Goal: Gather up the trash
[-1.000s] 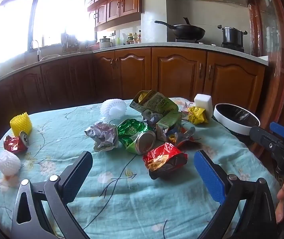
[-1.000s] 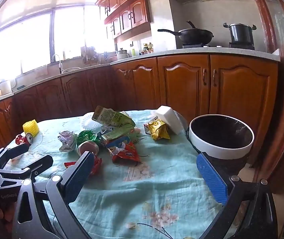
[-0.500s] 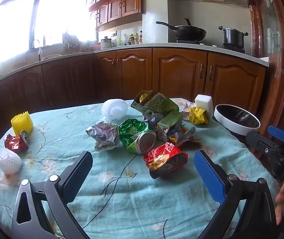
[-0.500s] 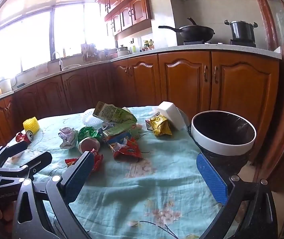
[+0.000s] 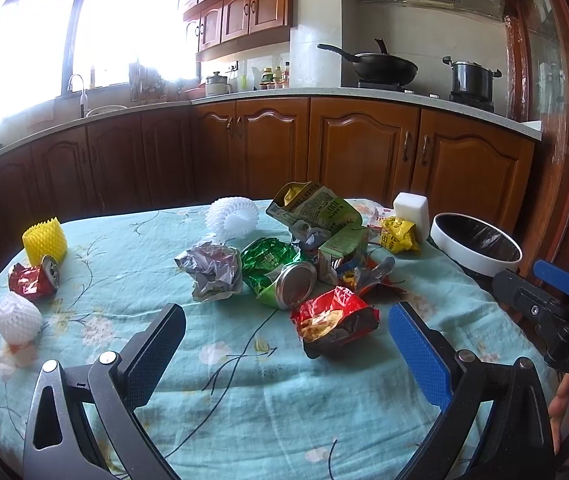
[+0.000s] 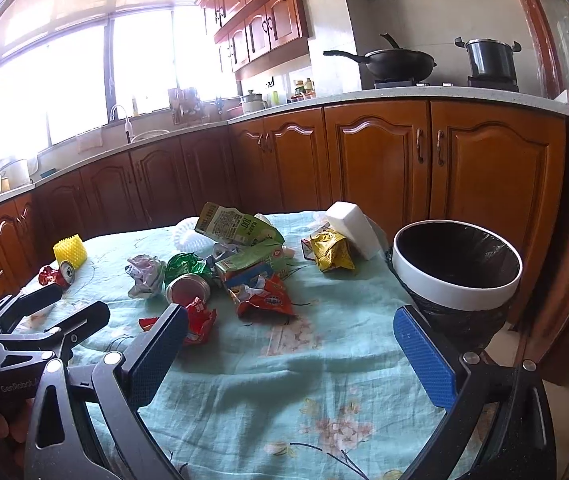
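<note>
Left wrist view: the left gripper [image 5: 286, 338] hovered low over the near part of the tabletop [image 5: 244, 408], its fingers [image 5: 156, 346] spread wide and empty. The red snack wrapper [image 5: 334, 322] lay just ahead of the gap between them, slightly right of centre, its long axis running left to right, across the line of approach. Beyond it sat the green crushed can [image 5: 284, 280], the crumpled silver wrapper [image 5: 212, 270] and the drink carton [image 5: 316, 208]. Well apart at far left were the yellow foam net [image 5: 44, 240] and red crushed can [image 5: 34, 280].

Right wrist view: the right gripper [image 6: 290, 356] was likewise spread and empty, over bare cloth. The lined trash bin [image 6: 458, 286] stood just beyond its right finger, off the right edge of the tabletop, its open mouth fully visible; the left view showed only part of its rim. Here the red wrapper was half hidden behind the left finger. The left gripper appeared nearer that wrapper, the right one nearer the bin and the yellow packet [image 6: 330, 252].
</note>
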Motion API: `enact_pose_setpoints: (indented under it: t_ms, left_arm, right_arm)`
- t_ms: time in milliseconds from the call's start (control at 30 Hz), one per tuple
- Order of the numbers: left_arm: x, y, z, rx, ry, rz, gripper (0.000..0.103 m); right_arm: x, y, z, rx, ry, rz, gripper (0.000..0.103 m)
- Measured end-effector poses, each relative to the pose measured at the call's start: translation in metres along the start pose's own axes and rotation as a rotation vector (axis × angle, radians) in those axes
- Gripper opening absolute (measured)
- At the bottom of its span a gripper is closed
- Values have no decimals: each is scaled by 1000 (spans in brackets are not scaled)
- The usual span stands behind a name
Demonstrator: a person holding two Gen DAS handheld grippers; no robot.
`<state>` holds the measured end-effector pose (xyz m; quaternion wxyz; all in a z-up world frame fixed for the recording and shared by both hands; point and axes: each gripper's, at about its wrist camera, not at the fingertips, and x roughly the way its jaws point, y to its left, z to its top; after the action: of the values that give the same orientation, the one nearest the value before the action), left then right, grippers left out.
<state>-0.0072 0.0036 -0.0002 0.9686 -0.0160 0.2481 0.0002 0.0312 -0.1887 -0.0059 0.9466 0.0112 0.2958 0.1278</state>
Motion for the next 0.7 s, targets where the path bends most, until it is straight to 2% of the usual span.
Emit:
enact_pose_setpoints:
  t_ms: [700]
  left_arm:
    - [1, 1, 0, -3, 0, -7, 102]
  right_arm:
    - [0, 0, 1, 18, -1, 23, 103]
